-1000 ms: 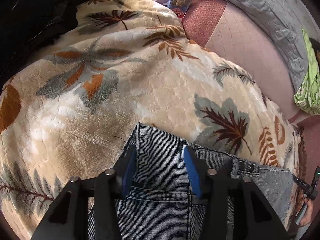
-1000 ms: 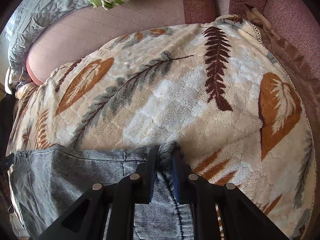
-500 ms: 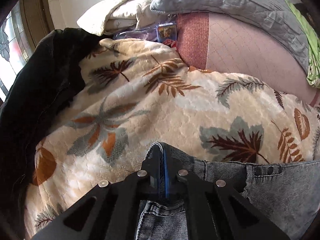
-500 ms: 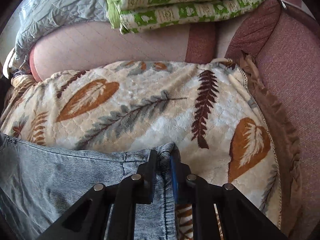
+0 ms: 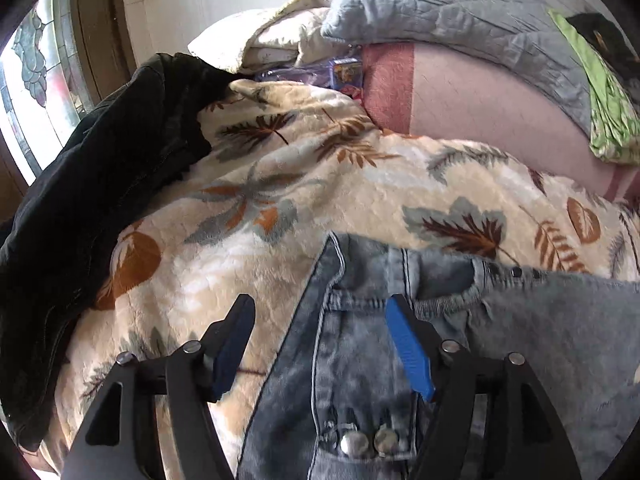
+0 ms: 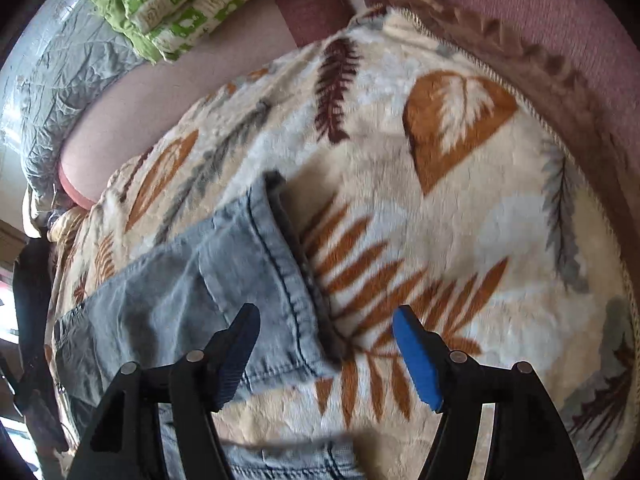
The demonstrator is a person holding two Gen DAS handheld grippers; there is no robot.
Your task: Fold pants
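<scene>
My left tongs [image 5: 316, 344] and right tongs [image 6: 324, 352] are both opening, clamping nothing; the jeans [image 5: 360, 360] lie on the blanket [image 5: 280, 184] just below, stretching left to right between them.

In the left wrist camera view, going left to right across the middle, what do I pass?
Stained-glass window → black jacket → leaf-print blanket → pink sofa cushion → green patterned cloth.

leaf-print blanket [image 5: 360, 184], black jacket [image 5: 100, 184], grey quilt [image 5: 460, 16], green bedding [image 6: 180, 4]
</scene>
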